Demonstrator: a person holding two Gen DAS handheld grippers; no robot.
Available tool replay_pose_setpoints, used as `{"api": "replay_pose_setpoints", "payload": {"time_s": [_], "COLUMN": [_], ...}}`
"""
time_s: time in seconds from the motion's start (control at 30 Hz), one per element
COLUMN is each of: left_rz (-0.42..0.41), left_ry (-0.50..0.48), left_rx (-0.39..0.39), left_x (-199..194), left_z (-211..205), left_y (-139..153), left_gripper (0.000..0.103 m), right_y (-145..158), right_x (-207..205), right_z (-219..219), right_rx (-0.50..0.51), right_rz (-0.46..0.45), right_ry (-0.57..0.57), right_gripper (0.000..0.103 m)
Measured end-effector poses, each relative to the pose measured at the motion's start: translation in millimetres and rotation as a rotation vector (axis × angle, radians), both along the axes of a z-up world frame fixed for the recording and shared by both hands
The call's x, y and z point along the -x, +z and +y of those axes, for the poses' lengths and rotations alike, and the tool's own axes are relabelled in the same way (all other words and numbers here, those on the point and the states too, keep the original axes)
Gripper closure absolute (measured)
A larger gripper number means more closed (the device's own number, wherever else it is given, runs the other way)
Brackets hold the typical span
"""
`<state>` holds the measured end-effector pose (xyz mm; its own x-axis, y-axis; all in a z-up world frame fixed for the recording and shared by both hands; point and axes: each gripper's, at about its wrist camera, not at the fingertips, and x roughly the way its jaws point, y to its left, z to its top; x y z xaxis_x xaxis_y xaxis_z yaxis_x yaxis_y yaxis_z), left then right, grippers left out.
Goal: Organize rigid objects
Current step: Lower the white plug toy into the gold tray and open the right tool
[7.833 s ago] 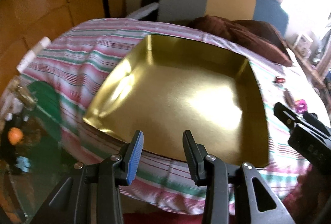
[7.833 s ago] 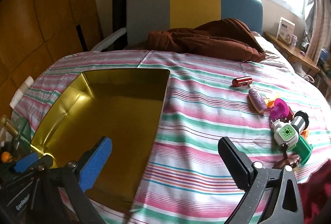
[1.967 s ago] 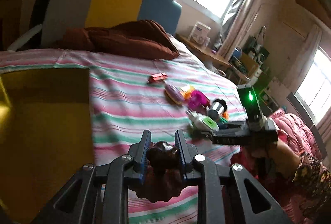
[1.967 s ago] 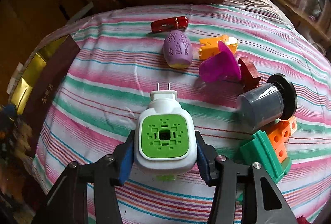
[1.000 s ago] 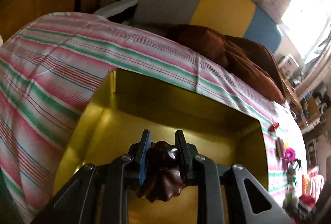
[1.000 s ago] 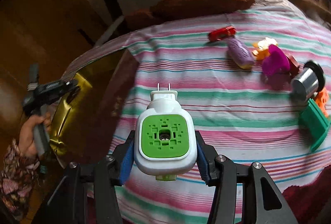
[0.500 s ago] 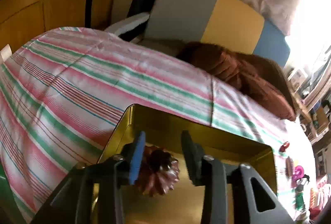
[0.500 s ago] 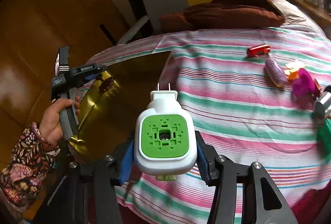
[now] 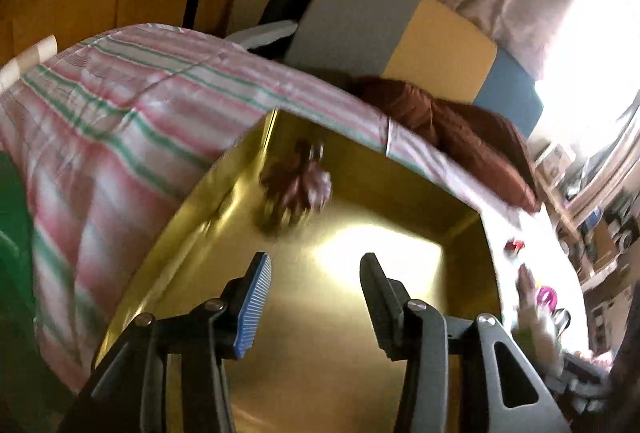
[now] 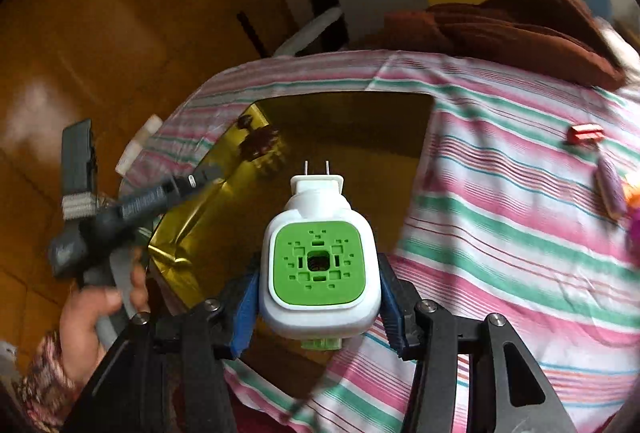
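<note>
Item: plug-in device [image 10: 319, 263], white with green face, clamped in my right gripper [image 10: 318, 307] above the gold tray [image 10: 192, 233].

Left gripper [image 9: 312, 297]: jaws wide, empty.

Brown ornament [image 9: 296, 185]: in tray's far corner.

Handling: lower device flat beside ornament, then release.

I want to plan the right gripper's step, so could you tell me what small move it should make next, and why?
Probably carry the white and green plug-in device, clamped in the right gripper, forward over the gold tray and lower it. The left gripper is open, the brown ornament already lies inside the tray, and bare floor remains.
</note>
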<state>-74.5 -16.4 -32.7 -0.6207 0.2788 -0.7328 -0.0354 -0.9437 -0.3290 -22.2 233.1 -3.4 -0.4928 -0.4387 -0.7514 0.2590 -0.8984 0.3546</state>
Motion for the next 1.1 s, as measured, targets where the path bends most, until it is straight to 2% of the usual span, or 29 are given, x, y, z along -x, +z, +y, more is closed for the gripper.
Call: {"api": "replay_pose_setpoints", "payload": {"time_s": [0.1, 0.23, 0.43, 0.73, 1.0, 1.07, 1.1], "left_rz": [0.010, 0.021, 0.031, -0.003, -0.015, -0.015, -0.014], "left_ry": [-0.015, -0.030, 0.002, 0.045, 0.042, 0.038, 0.038], "left_rx": [0.031, 0.019, 0.031, -0.001, -0.002, -0.001, -0.002], "left_x": [-16, -26, -36, -38, -40, -40, -41], "left_z": [4, 3, -7, -24, -25, -25, -25], "left_y": [-3, -3, -1, -8, -10, -10, -9], "left_gripper": [0.056, 0.056, 0.056, 0.056, 0.056, 0.056, 0.056], "right_y": [-3, -9, -26, -58, -66, -63, -61], "right_x": [14, 36, 77, 135, 162, 161, 158], "right_z": [-21, -44, -71, -88, -100, -98, -95], "right_rx": [-0.031, -0.076, -0.136, -0.118, -0.115, -0.059, -0.040], "right_rz": [-0.013, -0.032, -0.082, -0.195, -0.171, -0.178, -0.181], "right_ry": [0.034, 0.059, 0.067, -0.067, -0.142, -0.132, -0.132], "right_gripper": [0.050, 0.050, 0.050, 0.050, 0.049, 0.044, 0.034]}}
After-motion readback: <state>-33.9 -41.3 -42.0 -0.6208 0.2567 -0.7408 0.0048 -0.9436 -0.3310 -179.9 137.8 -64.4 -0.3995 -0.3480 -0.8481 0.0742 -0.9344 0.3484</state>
